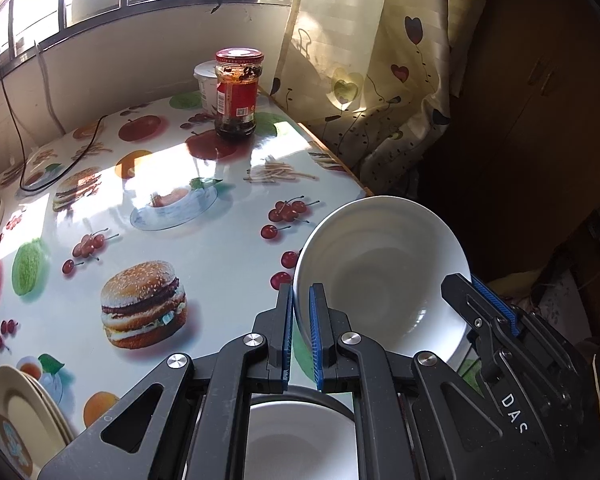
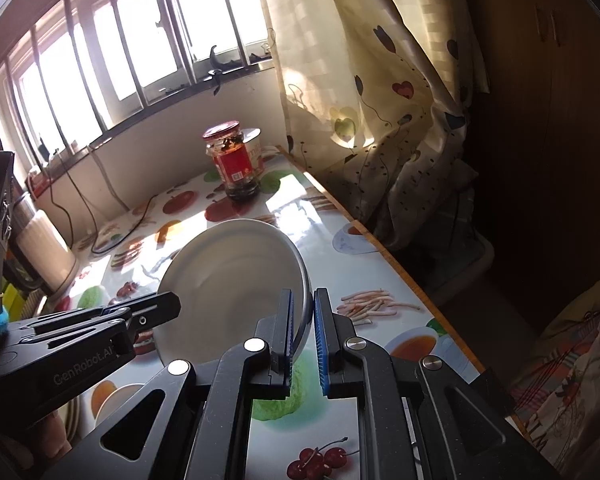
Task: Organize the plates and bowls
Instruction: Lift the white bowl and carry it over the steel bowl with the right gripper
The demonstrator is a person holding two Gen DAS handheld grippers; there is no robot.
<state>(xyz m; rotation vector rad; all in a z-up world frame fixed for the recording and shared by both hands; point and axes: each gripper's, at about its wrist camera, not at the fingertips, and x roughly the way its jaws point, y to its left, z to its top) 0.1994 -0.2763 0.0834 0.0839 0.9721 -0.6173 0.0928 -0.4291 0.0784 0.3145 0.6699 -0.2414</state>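
Both grippers hold one white bowl (image 1: pixel 384 276) tilted above the table's right side. My left gripper (image 1: pixel 301 300) is shut on its left rim. My right gripper (image 2: pixel 303 304) is shut on its right rim, where the bowl (image 2: pixel 228 280) shows from the other side. The right gripper also appears in the left wrist view (image 1: pixel 484 300) at the bowl's right edge, and the left gripper in the right wrist view (image 2: pixel 156 310). Another white bowl (image 1: pixel 300 436) lies below the left gripper, partly hidden. A stack of beige plates (image 1: pixel 24 420) lies at the table's near left.
A red-lidded jar (image 1: pixel 236 96) and a white tub (image 1: pixel 206 82) stand at the far side of the food-print table (image 1: pixel 204 220). A black cable (image 1: pixel 56 168) lies far left. A curtain (image 1: pixel 364 72) hangs past the table's right edge. A white appliance (image 2: pixel 46 248) stands left.
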